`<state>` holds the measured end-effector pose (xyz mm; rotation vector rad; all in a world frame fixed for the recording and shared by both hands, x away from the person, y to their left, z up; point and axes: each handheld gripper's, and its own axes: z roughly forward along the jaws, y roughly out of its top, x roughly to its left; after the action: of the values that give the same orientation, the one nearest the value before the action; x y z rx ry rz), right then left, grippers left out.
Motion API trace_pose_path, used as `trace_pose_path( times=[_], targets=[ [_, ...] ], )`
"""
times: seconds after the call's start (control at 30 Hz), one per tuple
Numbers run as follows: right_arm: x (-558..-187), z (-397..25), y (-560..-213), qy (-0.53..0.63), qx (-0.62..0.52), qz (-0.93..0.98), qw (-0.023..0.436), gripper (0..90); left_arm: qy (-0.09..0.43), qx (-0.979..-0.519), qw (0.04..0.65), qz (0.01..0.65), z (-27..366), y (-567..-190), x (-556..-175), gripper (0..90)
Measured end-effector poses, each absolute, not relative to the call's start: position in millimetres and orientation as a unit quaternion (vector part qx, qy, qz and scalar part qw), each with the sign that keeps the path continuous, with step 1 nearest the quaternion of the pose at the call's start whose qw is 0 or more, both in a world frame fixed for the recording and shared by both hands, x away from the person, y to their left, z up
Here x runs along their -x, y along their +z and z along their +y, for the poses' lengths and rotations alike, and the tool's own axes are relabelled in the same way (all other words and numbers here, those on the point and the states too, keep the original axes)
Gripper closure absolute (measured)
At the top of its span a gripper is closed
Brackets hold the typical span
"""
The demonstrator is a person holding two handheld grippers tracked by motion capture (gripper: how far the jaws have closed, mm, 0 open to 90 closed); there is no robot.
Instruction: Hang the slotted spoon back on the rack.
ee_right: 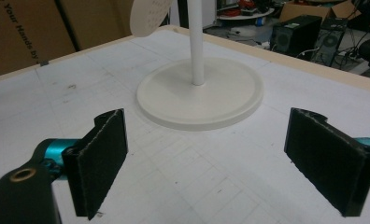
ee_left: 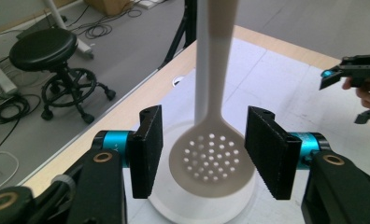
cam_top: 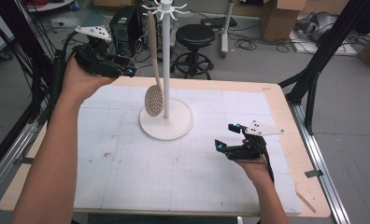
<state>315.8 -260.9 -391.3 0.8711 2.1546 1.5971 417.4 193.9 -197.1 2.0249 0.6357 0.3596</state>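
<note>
A beige slotted spoon [cam_top: 153, 100] hangs by its handle from the top of a white hook stand [cam_top: 166, 56], its round head low beside the pole. My left gripper [cam_top: 127, 70] is held up at the table's far left edge, aimed at the spoon. In the left gripper view it [ee_left: 202, 156] is open, and the spoon head [ee_left: 211, 161] hangs just beyond the two pads without touching them. My right gripper [cam_top: 226, 136] rests low at the right of the stand's base [cam_top: 174, 128], open and holding nothing [ee_right: 220, 158]. The spoon head [ee_right: 148, 16] and the pole [ee_right: 195, 42] stand ahead of it.
A white gridded mat [cam_top: 127, 177] covers the wooden table. Behind the table stand a black stool [cam_top: 195, 37], a computer tower [cam_top: 124, 23] and cardboard boxes [cam_top: 281, 18]. Black frame legs [cam_top: 314, 74] rise at the right edge.
</note>
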Motion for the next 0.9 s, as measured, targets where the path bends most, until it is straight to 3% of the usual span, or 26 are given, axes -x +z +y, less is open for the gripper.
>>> trace_pose_path(
  times=[0.9],
  targets=[
    [-315.8, -258.8, -392.4, 0.559, -0.302, 0.756, 0.159, 12.4, 0.113, -0.833, 0.508, 0.188, 210.9, -235.2, -370.0, 21.6]
  ],
)
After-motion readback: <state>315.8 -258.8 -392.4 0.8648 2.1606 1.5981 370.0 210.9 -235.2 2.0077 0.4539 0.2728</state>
